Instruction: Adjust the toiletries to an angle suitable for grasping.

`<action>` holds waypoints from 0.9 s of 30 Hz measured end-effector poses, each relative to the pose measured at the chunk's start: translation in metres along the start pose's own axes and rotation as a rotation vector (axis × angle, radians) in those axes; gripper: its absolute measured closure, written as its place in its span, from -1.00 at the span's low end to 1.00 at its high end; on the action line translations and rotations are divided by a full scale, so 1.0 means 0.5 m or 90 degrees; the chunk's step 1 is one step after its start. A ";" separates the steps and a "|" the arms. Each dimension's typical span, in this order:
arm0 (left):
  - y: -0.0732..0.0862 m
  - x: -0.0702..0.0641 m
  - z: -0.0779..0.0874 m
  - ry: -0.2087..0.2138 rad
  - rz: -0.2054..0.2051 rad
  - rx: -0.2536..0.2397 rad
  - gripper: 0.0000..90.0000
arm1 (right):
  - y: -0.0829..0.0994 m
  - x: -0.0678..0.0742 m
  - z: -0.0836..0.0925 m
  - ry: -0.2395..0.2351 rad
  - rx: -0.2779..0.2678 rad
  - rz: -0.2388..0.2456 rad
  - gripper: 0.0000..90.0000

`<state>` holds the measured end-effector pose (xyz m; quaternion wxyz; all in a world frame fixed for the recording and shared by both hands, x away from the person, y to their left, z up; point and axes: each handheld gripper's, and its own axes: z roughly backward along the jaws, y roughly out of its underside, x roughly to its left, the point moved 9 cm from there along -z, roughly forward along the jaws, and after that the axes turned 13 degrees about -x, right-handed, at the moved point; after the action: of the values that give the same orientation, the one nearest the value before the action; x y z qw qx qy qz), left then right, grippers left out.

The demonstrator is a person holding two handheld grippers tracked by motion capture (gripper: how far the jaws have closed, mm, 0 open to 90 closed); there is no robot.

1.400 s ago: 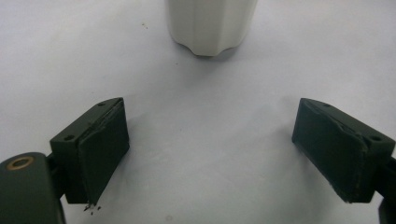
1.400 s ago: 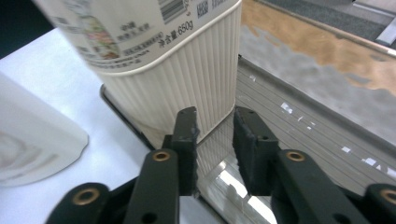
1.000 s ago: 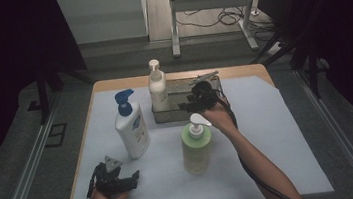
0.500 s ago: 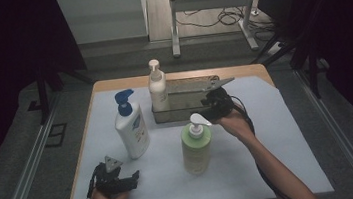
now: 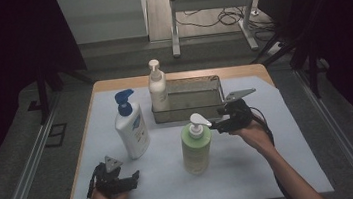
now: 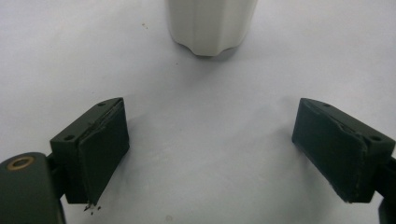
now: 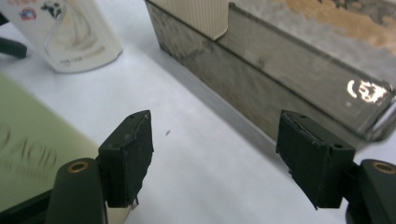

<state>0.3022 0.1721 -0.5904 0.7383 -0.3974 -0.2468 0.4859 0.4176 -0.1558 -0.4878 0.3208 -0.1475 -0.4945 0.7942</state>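
Green bottle (image 5: 196, 147) now stands beside my right gripper (image 5: 221, 123), whose empty jaws have just been opening wide since leaving the tray (image 5: 214, 109); I judge it my next target.

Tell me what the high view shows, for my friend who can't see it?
A person's right claw, open and empty, sits beside a green pump bottle on a white table. The left claw rests near a blue-capped bottle.

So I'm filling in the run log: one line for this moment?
right gripper: open, empty, jaws just opening, beside green bottle | left gripper: open, empty | cream bottle in tray | blue-capped bottle upright
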 end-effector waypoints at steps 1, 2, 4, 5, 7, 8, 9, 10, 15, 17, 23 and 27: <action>0.000 0.000 0.000 0.000 0.000 0.000 -0.76 | 0.006 0.000 0.005 0.000 0.002 0.000 -0.41; 0.000 0.000 0.000 0.000 0.000 0.000 -0.76 | 0.012 0.001 0.009 -0.001 0.004 0.002 -0.42; 0.000 0.000 0.000 0.000 0.000 0.000 -0.76 | 0.023 0.004 0.018 -0.004 0.009 0.004 -0.43; 0.000 0.000 0.000 0.000 0.000 0.000 -0.76 | 0.028 0.006 0.022 -0.005 0.010 0.006 -0.44; 0.000 0.000 0.000 0.000 -0.001 0.000 -0.77 | 0.037 0.010 0.031 -0.007 0.012 0.007 -0.47; 0.000 0.000 0.000 0.000 0.000 0.000 -0.77 | 0.041 0.012 0.035 -0.006 0.011 0.008 -0.50; 0.000 0.000 0.000 -0.001 0.001 0.000 -0.77 | 0.046 0.014 0.039 -0.008 0.011 0.009 -0.53; 0.000 0.000 0.000 -0.001 0.001 0.000 -0.76 | 0.050 0.017 0.043 -0.010 0.012 0.008 -0.55; 0.000 0.000 0.000 -0.001 0.000 0.000 -0.77 | 0.069 0.032 0.062 -0.014 0.011 0.015 -0.65; 0.000 0.000 0.000 -0.001 0.000 0.000 -0.76 | 0.076 0.040 0.068 -0.020 0.011 0.012 -0.68; 0.000 0.000 0.000 -0.001 0.001 0.000 -0.76 | 0.098 0.063 0.083 -0.039 0.012 0.015 -0.74; 0.000 -0.001 0.000 -0.001 0.001 -0.001 -0.76 | 0.109 0.082 0.089 -0.049 0.016 0.019 -0.85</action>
<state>0.3020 0.1718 -0.5904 0.7373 -0.3976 -0.2475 0.4869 0.3425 -0.1763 -0.5118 0.2916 -0.1197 -0.4941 0.8102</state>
